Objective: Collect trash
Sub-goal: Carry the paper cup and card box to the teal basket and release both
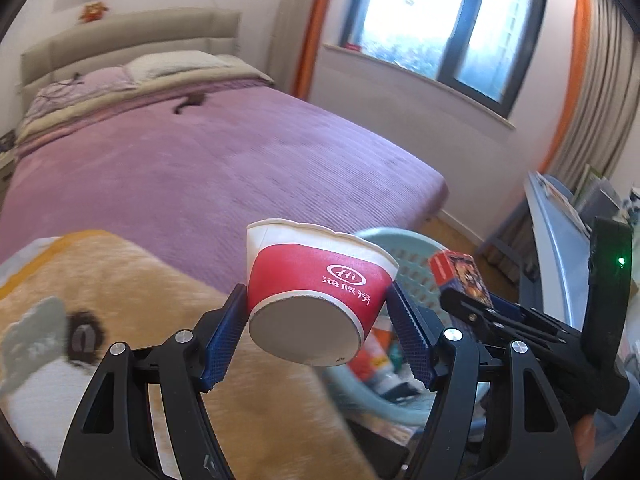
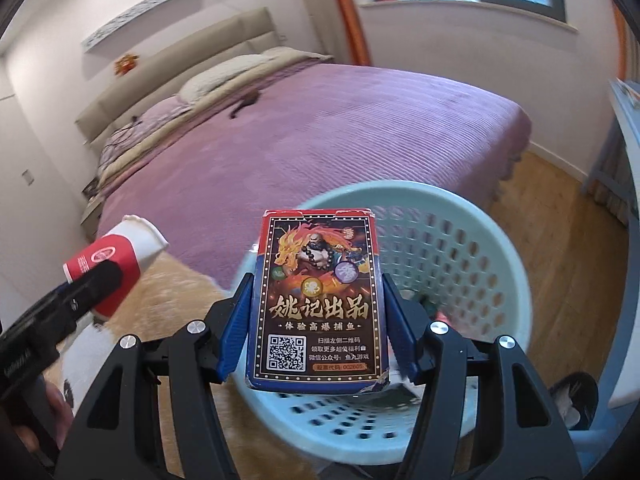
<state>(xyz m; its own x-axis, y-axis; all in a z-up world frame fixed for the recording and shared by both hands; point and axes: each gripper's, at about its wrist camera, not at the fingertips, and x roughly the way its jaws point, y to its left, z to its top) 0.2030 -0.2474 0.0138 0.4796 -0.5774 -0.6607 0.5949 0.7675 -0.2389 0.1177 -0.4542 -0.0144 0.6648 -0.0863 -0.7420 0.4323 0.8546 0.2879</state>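
While clamped, left claw (image 1: 316, 316) grips cup (image 1: 316, 292)

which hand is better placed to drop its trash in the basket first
Right, probably. The right gripper holds the card box directly in front of the blue basket. The left gripper holds the paper cup off to the basket's side, near the blanket.

cup (image 1: 316, 294) left of card box (image 2: 318, 300) | basket (image 2: 472, 216) behind box | bed (image 2: 340, 128) beyond
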